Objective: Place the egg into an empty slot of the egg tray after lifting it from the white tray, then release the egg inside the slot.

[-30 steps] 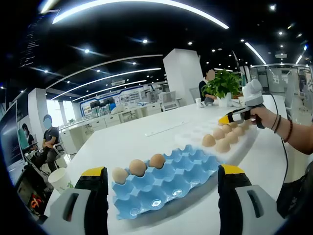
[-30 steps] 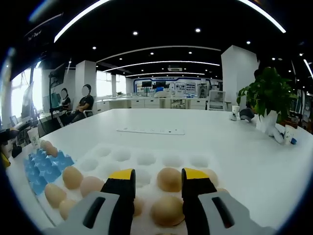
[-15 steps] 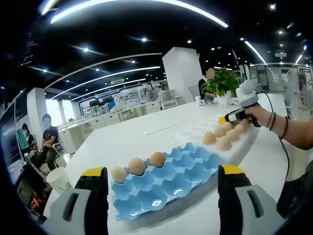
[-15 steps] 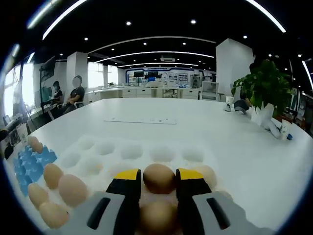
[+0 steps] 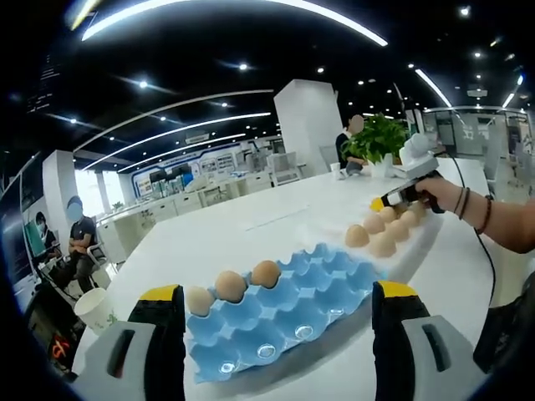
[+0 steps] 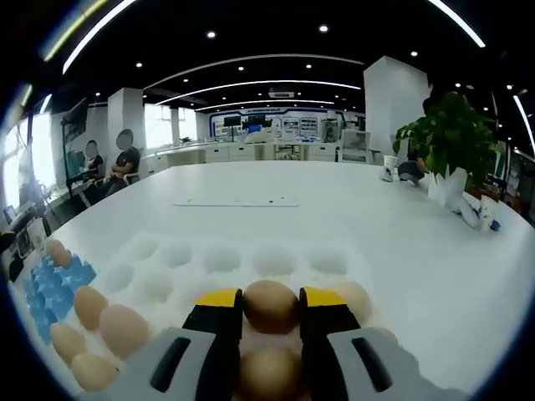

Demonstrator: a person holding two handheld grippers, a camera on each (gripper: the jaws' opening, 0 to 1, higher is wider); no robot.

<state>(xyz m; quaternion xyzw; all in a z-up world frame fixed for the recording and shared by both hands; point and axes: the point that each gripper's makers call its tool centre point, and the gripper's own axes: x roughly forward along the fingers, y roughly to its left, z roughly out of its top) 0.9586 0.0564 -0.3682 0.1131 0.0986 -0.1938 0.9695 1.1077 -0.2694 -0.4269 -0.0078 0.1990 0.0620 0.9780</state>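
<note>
In the left gripper view a blue egg tray [image 5: 280, 305] lies on the white table with three brown eggs [image 5: 230, 286] in its far-left row. My left gripper [image 5: 272, 311] hovers open before it, jaws wide apart. Further right the white tray [image 5: 401, 242] holds several eggs. There my right gripper [image 5: 386, 201], held by a hand, is down among them. In the right gripper view, my right gripper [image 6: 271, 297] is shut on a brown egg [image 6: 269, 306] over the white tray [image 6: 209, 263]. More eggs [image 6: 109, 322] lie at its left, another [image 6: 269, 372] just below the held one.
A potted plant [image 6: 447, 154] stands at the table's far right with small cups near it. A long white strip [image 6: 234, 201] lies mid-table. A paper cup [image 5: 94, 311] sits off the table's left edge. People sit at desks in the background.
My right gripper went down onto an egg in the white tray and its jaws closed from apart to tight against it. The left gripper stayed open over the blue tray.
</note>
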